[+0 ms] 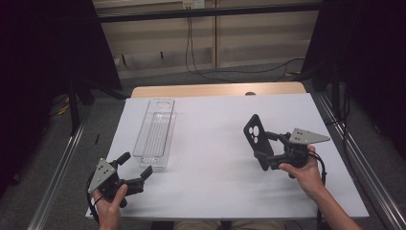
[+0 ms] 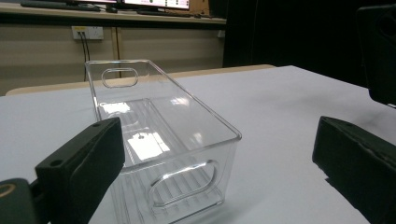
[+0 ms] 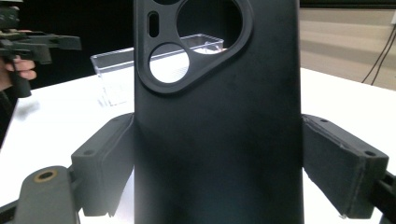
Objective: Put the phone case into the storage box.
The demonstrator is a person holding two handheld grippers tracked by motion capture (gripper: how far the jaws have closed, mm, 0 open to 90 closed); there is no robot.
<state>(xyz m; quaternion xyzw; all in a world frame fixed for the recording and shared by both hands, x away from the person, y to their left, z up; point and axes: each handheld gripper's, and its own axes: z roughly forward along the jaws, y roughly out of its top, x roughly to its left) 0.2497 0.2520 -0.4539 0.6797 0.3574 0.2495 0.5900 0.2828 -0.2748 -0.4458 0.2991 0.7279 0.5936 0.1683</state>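
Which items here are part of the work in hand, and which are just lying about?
In the job:
- black phone case, clamped in the right gripper
- clear bin, empty, just ahead of the open left gripper

Lying about:
- cables hanging down the far wall
- wall socket
- small dark thing at the table's far edge, too small to identify

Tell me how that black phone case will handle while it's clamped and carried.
The black phone case looks thin and hollow, so probably light. The right gripper clamps its lower end, so the free top may flex or wobble. Its matte surface likely grips the pads well, so slipping seems unlikely.
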